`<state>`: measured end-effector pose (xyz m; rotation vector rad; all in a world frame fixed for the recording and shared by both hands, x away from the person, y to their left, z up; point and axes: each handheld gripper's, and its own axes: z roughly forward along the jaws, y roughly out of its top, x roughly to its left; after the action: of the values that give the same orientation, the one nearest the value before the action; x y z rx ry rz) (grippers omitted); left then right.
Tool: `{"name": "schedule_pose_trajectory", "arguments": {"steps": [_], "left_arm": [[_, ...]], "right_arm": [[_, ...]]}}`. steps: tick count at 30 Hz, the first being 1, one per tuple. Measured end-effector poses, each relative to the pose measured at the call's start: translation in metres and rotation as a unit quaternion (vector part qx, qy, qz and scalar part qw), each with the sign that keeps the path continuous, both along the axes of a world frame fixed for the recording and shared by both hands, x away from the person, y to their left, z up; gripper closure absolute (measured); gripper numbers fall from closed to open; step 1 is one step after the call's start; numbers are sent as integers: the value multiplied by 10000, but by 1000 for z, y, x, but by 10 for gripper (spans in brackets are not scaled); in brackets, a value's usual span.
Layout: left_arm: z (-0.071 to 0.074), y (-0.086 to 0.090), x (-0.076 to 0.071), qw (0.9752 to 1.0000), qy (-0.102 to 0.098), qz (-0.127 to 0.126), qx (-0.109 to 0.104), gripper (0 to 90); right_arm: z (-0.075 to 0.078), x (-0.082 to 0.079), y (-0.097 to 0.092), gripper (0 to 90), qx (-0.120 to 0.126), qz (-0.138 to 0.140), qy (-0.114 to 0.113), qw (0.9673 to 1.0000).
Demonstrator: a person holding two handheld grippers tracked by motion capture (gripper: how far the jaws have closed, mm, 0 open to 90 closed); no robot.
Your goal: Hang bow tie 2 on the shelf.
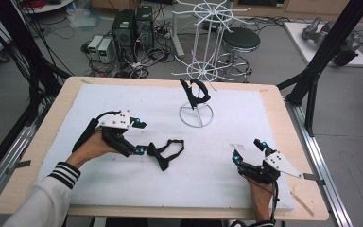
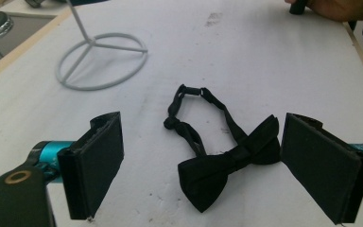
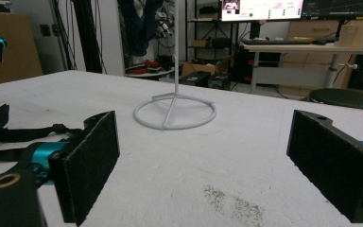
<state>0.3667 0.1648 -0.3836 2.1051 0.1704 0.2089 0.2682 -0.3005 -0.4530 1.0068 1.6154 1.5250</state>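
I had the left gripper (image 2: 201,165) wide open and empty, the bow tie (image 2: 229,163) lying on the table right between its jaws, long axis crosswise, right gripper (image 1: 249,150) gaping farther off.

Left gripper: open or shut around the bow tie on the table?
Open. In the left gripper view, the left gripper has its jaws spread wide either side of the bow tie, which lies flat on the white table cover, ungripped.
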Motion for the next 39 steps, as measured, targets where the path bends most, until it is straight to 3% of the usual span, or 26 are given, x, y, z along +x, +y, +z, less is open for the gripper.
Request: {"name": "schedule_pose_trajectory", "arguments": {"steps": [8,17,26,34,39], "left_arm": [[-7,-14,-6,9987,-95,-301,391,164],[-8,-28,-11,9968,-209,-458,621,168],[-10,-42,-9,9939,-175,-616,896,197],[-16,-50,-8,9870,-194,-942,1286,221],[-19,-52,-5,9842,-142,-966,1479,254]], "right_arm": [[0,0,0,95,4,-2,0,10000],[0,0,0,95,-4,1,-2,10000],[0,0,0,95,-3,6,-9,10000],[0,0,0,95,19,-3,16,10000],[0,0,0,95,31,0,16,10000]]}}
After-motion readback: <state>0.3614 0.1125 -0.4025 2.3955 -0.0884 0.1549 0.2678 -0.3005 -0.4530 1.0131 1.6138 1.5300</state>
